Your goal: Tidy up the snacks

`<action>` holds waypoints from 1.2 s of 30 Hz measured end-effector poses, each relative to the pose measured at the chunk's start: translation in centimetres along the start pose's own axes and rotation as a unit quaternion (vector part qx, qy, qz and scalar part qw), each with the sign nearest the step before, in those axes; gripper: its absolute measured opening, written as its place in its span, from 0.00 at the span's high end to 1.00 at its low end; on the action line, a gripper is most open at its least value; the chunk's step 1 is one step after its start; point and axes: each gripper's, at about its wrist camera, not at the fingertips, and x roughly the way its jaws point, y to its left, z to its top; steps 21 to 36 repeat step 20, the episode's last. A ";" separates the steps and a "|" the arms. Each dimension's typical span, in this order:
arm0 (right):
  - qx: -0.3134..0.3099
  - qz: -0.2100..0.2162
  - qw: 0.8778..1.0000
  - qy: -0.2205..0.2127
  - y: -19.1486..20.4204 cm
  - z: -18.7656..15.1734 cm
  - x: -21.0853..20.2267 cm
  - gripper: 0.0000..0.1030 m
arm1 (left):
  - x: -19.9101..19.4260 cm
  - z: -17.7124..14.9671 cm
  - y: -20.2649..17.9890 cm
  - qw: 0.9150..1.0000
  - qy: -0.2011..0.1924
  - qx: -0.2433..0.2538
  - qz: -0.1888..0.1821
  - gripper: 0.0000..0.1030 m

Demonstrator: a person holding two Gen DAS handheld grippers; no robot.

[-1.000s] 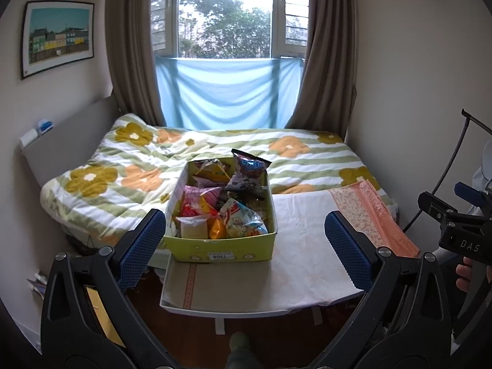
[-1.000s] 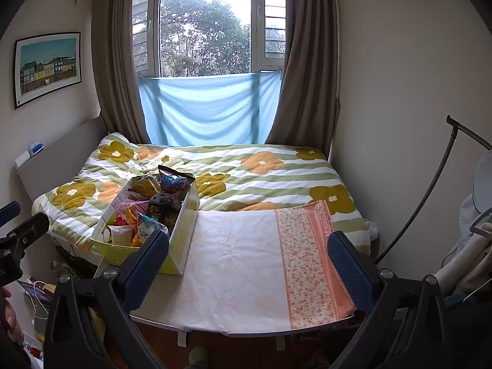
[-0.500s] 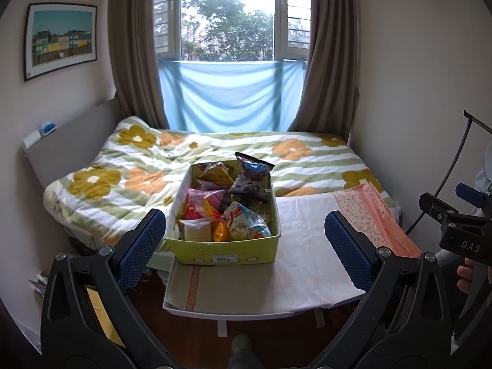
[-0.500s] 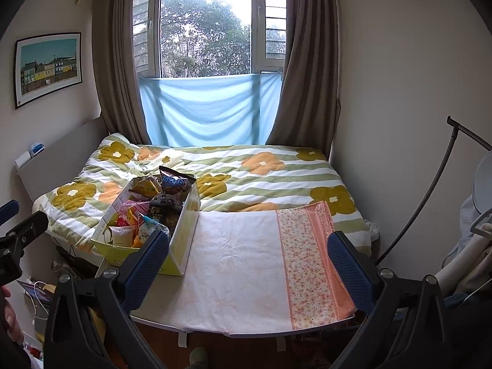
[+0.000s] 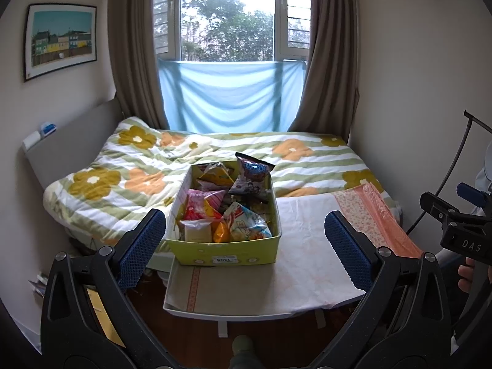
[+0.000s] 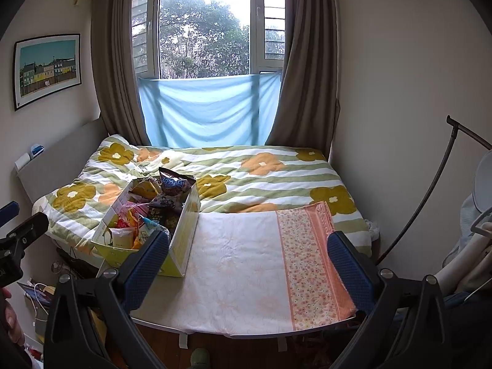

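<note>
A yellow-green cardboard box (image 5: 226, 253) full of several snack packets (image 5: 229, 203) stands on the left part of a cloth-covered table (image 5: 307, 246). It also shows at the left in the right wrist view (image 6: 181, 240). My left gripper (image 5: 246, 253) is open and empty, held back from the table's front edge, facing the box. My right gripper (image 6: 249, 264) is open and empty, held back from the table, facing its bare cloth to the right of the box.
A bed with a flowered quilt (image 5: 153, 166) lies behind the table, under a window with curtains. Walls close in on both sides. A black curved stand (image 6: 430, 196) and a chair are at the right. Clutter lies on the floor at the left (image 6: 37, 292).
The left gripper has drifted slightly left and down, so the box sits a little further right and higher in its view. The right gripper has hardly moved. Both stay open.
</note>
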 end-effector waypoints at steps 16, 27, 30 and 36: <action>0.001 0.001 1.000 0.003 -0.3 0.1 0.1 0.00 | 0.5 -0.5 0.3 1.000 -0.004 0.002 0.025 0.00; 0.002 0.003 1.000 0.013 -0.1 0.2 0.4 0.00 | 0.7 -0.6 0.5 1.000 -0.005 0.000 0.031 0.00; 0.002 0.003 1.000 0.013 -0.1 0.2 0.4 0.00 | 0.7 -0.6 0.5 1.000 -0.005 0.000 0.031 0.00; 0.002 0.003 1.000 0.013 -0.1 0.2 0.4 0.00 | 0.7 -0.6 0.5 1.000 -0.005 0.000 0.031 0.00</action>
